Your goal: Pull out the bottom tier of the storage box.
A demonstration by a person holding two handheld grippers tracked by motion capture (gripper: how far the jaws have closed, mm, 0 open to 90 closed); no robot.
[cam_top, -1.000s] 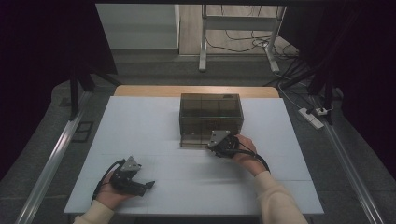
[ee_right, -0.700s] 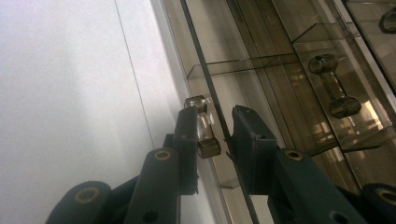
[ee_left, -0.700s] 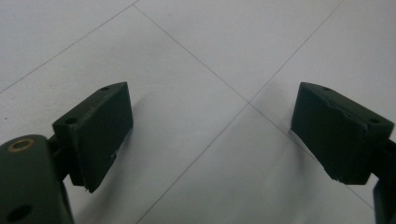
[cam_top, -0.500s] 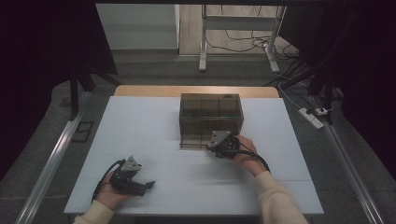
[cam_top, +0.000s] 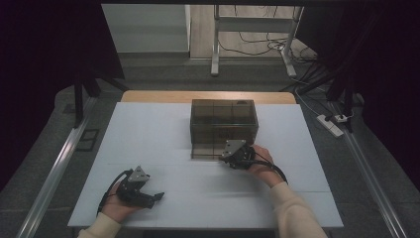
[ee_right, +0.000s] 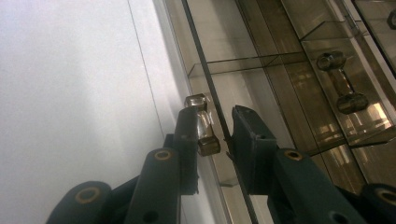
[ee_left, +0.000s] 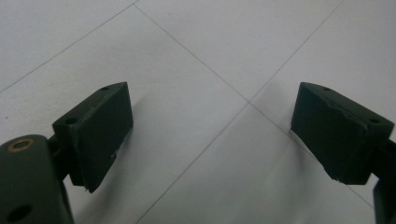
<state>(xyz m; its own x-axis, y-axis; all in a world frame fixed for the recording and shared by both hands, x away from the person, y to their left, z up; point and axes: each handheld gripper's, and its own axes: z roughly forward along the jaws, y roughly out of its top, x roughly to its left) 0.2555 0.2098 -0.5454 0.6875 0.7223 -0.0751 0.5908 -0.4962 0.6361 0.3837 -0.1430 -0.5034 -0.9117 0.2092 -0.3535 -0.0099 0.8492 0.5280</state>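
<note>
The smoked clear drawer box [cam_top: 224, 126] stands on the white table [cam_top: 148, 129], toward its far edge and about midway across. The right gripper [cam_top: 233, 154] sits against the box's near front, its 2 jaws narrowed around a small clear drawer knob [ee_right: 201, 125] with the drawer's front panel between them, though I cannot tell whether both pads press. The left gripper [cam_top: 156, 197] rests well apart from the box, near the table's front-left edge, its jaws spread wide over bare tabletop.
</note>
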